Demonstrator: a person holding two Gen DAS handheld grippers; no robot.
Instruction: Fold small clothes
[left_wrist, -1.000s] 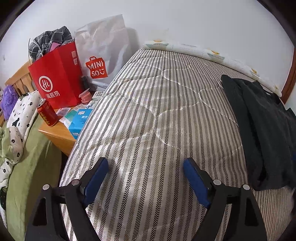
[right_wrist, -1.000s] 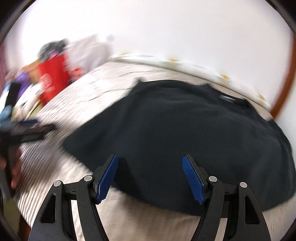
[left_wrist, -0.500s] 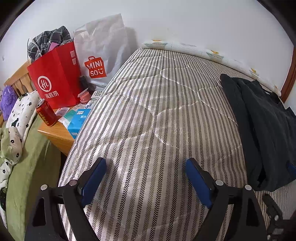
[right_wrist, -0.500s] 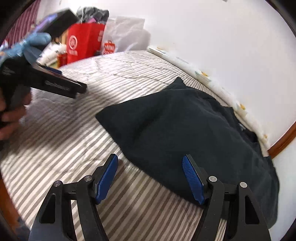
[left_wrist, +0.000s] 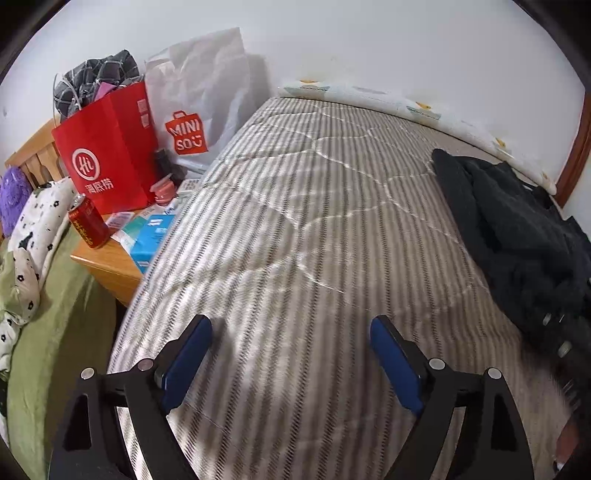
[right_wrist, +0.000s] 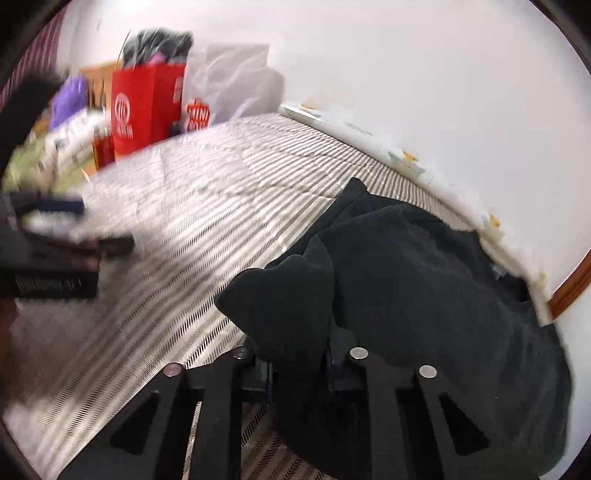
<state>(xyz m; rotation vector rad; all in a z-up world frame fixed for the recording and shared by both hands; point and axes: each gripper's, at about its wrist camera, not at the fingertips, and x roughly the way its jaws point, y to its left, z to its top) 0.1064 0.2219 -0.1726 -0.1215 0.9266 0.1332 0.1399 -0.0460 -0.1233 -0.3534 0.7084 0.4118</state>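
A dark, near-black garment (right_wrist: 424, 280) lies bunched on the right side of the striped mattress (left_wrist: 295, 240); it also shows at the right edge of the left wrist view (left_wrist: 517, 236). My right gripper (right_wrist: 299, 363) is shut on the near edge of the garment, and the cloth bulges up between its jaws. My left gripper (left_wrist: 291, 354) is open and empty over bare mattress, left of the garment. It appears blurred at the left of the right wrist view (right_wrist: 55, 254).
A wooden bedside table (left_wrist: 110, 258) left of the mattress holds a red paper bag (left_wrist: 107, 147), a white Miniso bag (left_wrist: 199, 110), a red can (left_wrist: 86, 221) and a blue box (left_wrist: 151, 236). Green bedding (left_wrist: 55, 332) lies further left. A white wall runs behind.
My right gripper moved in onto the garment's near edge and closed on it, bunching the cloth. My left gripper stayed open and barely moved.
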